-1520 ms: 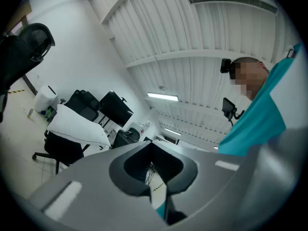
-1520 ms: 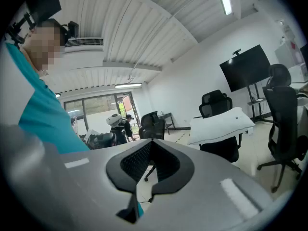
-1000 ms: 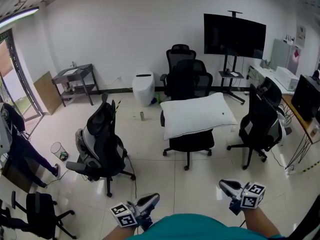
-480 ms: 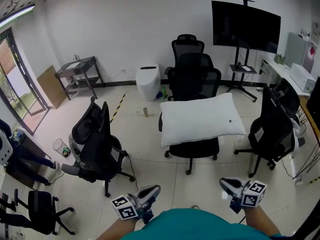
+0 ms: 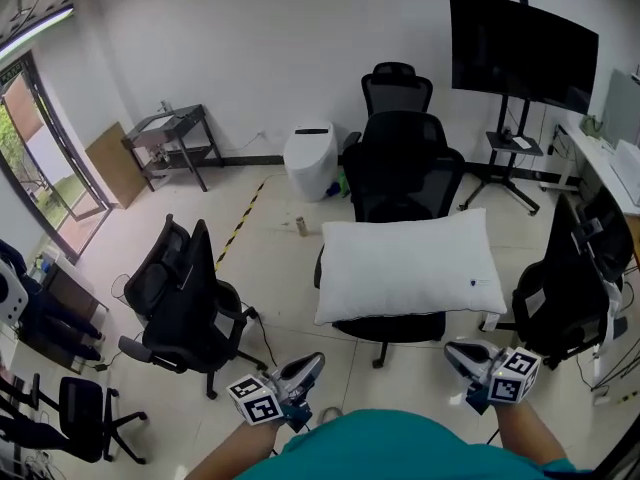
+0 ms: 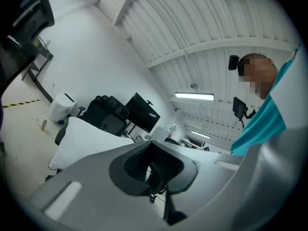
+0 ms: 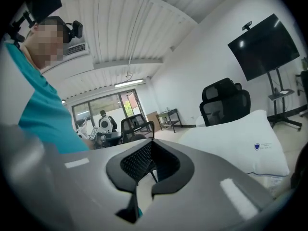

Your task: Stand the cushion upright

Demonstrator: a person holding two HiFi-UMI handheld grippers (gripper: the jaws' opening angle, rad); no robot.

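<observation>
One wide black TV (image 5: pixel 522 38) on stand at back wall, far rt. In front of it, centre of room, black office chair (image 5: pixel 402 173), backrest up. Across its seat, white cushion (image 5: pixel 405 268): lies flat, long way across, overhangs seat both sides, not upright. Shows also in left gripper view (image 6: pixel 89 141) and right gripper view (image 7: pixel 240 138), ahead of the jaws, well apart from both. At left, second black chair (image 5: pixel 185 303), turned away. By back wall, white bin (image 5: pixel 312 160). Nearest, low in head view, left gripper (image 5: pixel 305 368) and right gripper (image 5: pixel 458 352), both short of cushion, touching nothing. Left gripper (image 6: pixel 153 163): jaws clenched, pads together, nothing betw. them. Right gripper (image 7: pixel 151 165): same, pads pressed together, empty.
</observation>
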